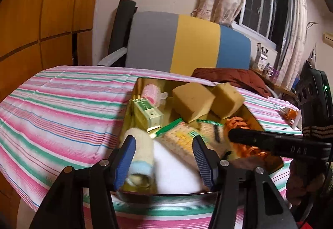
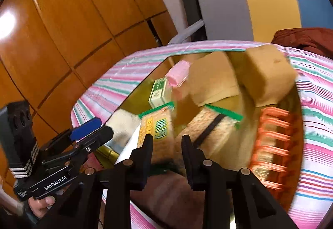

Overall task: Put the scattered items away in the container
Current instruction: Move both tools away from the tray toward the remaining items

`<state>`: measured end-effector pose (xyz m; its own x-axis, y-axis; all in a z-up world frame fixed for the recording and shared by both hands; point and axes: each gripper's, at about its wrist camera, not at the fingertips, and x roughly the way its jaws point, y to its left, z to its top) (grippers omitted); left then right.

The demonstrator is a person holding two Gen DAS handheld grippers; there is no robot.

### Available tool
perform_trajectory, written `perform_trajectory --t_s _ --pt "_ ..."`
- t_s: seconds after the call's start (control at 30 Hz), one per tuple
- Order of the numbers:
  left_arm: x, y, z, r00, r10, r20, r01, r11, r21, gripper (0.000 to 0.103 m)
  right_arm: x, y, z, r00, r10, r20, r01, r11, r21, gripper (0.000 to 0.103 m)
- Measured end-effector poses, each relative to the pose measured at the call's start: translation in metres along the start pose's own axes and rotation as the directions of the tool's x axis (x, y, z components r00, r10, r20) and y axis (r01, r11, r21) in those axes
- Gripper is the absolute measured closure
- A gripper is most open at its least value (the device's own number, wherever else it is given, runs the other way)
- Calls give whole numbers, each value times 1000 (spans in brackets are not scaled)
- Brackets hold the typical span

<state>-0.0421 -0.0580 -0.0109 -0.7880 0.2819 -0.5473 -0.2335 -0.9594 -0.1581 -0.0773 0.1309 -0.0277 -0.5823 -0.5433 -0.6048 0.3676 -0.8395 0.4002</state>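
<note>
Fingers (image 1: 127, 158) of the left gripper (image 1: 162, 158) stand released above the tin (image 1: 133, 91); right fingers (image 2: 188, 145) clenched, empty.

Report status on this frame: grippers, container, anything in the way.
Left gripper open over the container, holding nothing. Right gripper shut, seemingly empty. Container crowded: sponges, orange clips. Nothing blocking.

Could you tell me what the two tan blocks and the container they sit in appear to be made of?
The two tan blocks look like soft sponge foam: matte, with a pitted surface and blunt edges. The gold rectangular container seems to be polished metal, perhaps a tin: its inner walls mirror the contents and its rim is thin. Motion blur leaves both uncertain.
</note>
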Motion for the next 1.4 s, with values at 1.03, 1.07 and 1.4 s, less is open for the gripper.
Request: perform_trajectory --t_s 1.03,1.07,1.4 --pt "57 -300 -51 860 -410 -303 506 763 402 43 -325 -319 -72 733 -680 -32 541 553 634 31" --pt "60 -303 -52 864 -404 -300 500 763 410 43 -330 -323 -69 727 -686 -44 551 544 633 30" --pt "100 -308 -45 894 -339 -292 433 817 380 42 -363 -391 -30 694 -703 -155 636 498 589 22"
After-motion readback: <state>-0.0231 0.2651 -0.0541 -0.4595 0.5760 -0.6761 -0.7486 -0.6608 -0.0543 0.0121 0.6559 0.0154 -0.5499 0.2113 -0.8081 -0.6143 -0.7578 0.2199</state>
